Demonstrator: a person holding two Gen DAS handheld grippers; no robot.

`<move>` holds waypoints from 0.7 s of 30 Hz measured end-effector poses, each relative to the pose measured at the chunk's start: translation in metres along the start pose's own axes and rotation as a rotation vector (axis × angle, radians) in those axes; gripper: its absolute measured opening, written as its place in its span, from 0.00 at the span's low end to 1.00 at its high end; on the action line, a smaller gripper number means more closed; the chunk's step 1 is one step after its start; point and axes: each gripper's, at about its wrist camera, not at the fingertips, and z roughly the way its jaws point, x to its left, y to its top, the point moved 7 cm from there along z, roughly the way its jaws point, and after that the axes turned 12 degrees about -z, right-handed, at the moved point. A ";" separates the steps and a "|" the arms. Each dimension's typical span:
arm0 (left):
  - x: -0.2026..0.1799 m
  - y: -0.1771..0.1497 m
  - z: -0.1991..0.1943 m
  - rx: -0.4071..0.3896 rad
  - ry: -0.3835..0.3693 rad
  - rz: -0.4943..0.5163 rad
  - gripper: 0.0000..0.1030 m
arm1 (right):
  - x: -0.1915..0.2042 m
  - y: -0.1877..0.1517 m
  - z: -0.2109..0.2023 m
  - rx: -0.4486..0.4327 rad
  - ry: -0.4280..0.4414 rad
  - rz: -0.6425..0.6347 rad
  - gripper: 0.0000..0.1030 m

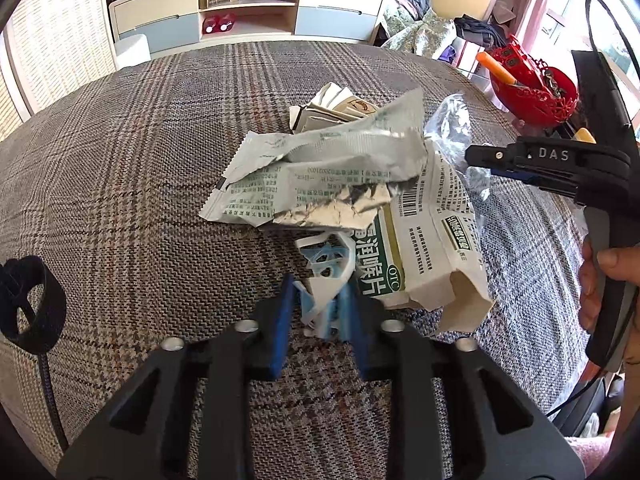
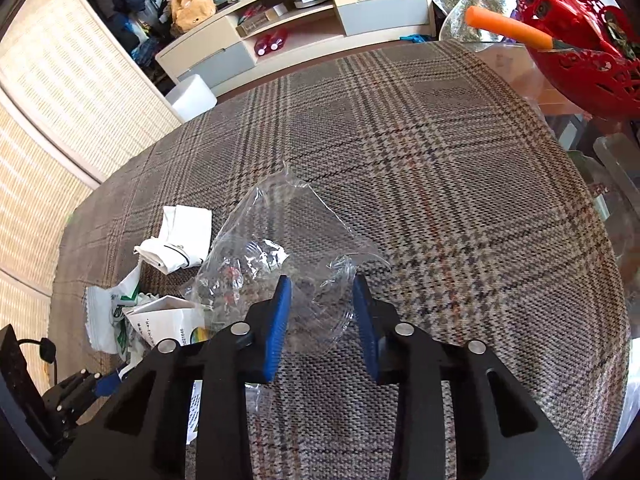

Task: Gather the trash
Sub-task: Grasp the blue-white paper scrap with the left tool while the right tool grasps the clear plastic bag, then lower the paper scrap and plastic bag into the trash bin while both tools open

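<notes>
Plaid cloth (image 1: 120, 184) covers the whole work surface, brown and grey check, trash heaped near its middle.

Behind it at 12 o'clock, a low cabinet (image 1: 248, 8) with open shelves. Red openwork basket (image 1: 532, 88) at 2 o'clock off the cloth's far corner, an orange stick poking out of it.

Trash pile, left wrist view: crumpled foil sachet (image 1: 320, 172) on top, silver lining showing, green print. Under it toward 4 o'clock a flattened medicine box (image 1: 424, 248), white and green, barcode visible. Folded white card pieces (image 1: 332, 112) behind, at 12 o'clock of the sachet. Clear plastic wrap (image 2: 276, 256) lies at the pile's right side, crinkled, see-through.

Left gripper (image 1: 320, 312): jaws drawn in narrow, pads clamped on a small white and pale-blue plastic scrap (image 1: 326, 276) at the near edge of the pile, just beside the medicine box. The scrap stands up between the pads.

Right gripper (image 2: 322, 316): jaws partly closed, a clear gap between the blue pads. The near edge of the plastic wrap lies between them; the left pad touches the film, the right pad appears just clear of it. Not yet pinched.

A hand (image 1: 600, 276) on the right gripper's handle, at 3 o'clock in the left wrist view.
</notes>
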 end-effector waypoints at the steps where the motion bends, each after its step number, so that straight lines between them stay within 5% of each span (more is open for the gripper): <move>1: 0.000 -0.001 -0.001 -0.005 0.005 0.002 0.14 | -0.002 -0.001 -0.003 -0.003 -0.008 -0.004 0.30; 12: 0.016 -0.033 -0.031 -0.019 0.050 -0.017 0.11 | -0.033 -0.030 -0.059 -0.041 -0.068 0.004 0.29; 21: 0.000 -0.086 -0.070 -0.020 0.039 -0.004 0.11 | -0.036 -0.086 -0.124 -0.058 -0.065 -0.029 0.28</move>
